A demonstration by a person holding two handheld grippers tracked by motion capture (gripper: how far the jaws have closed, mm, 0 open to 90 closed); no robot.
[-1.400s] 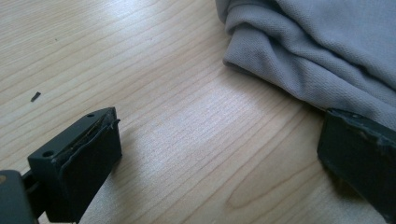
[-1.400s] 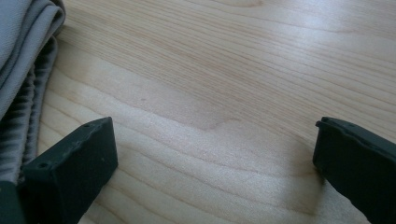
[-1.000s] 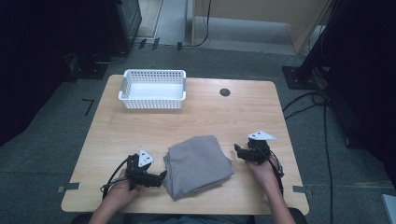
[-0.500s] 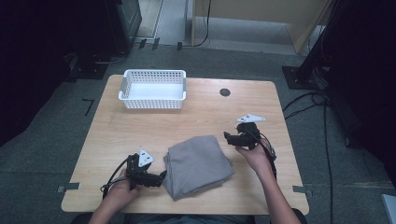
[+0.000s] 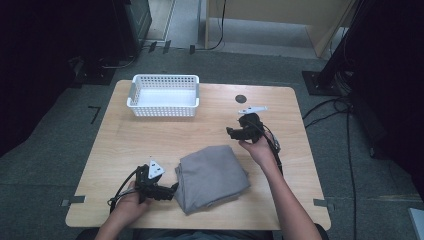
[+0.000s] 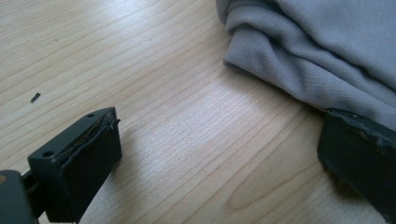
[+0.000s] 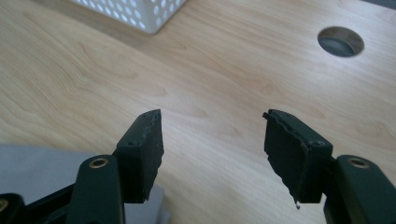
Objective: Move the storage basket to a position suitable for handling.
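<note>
While its two black jaws stand wide apart with bare wood between them, the left gripper (image 5: 172, 189) rests low at the near edge of the table (image 5: 150, 140), held in the person's left hand (image 5: 131, 202). Just beyond its jaw tips lies the folded grey cloth (image 5: 211, 177); in the left gripper view the cloth (image 6: 322, 51) fills the space ahead and to the right, and its rumpled edge comes down against the right-hand jaw, though whether the two touch cannot be told. A small dark speck (image 6: 35, 97) sits on the wood off to the left of that gripper.

Across the cloth, the right gripper (image 5: 231, 131) is held in the person's right hand (image 5: 257, 147) just past the cloth's far corner, its grey three-cornered plate on top and its cable trailing back along the forearm. Its jaws are also spread and hold nothing; in the right gripper view (image 7: 212, 140) plain tabletop shows between them, and a corner of the cloth (image 7: 42, 172) lies under and behind the left-hand jaw. Ahead of this gripper and to its left stands the white perforated basket (image 7: 135, 11), well apart, and ahead to its right is the round hole (image 7: 341, 41) in the tabletop. From above, the basket (image 5: 164, 111) sits near the far edge of the table, with the hole (image 5: 241, 98) beside it to the right.
</note>
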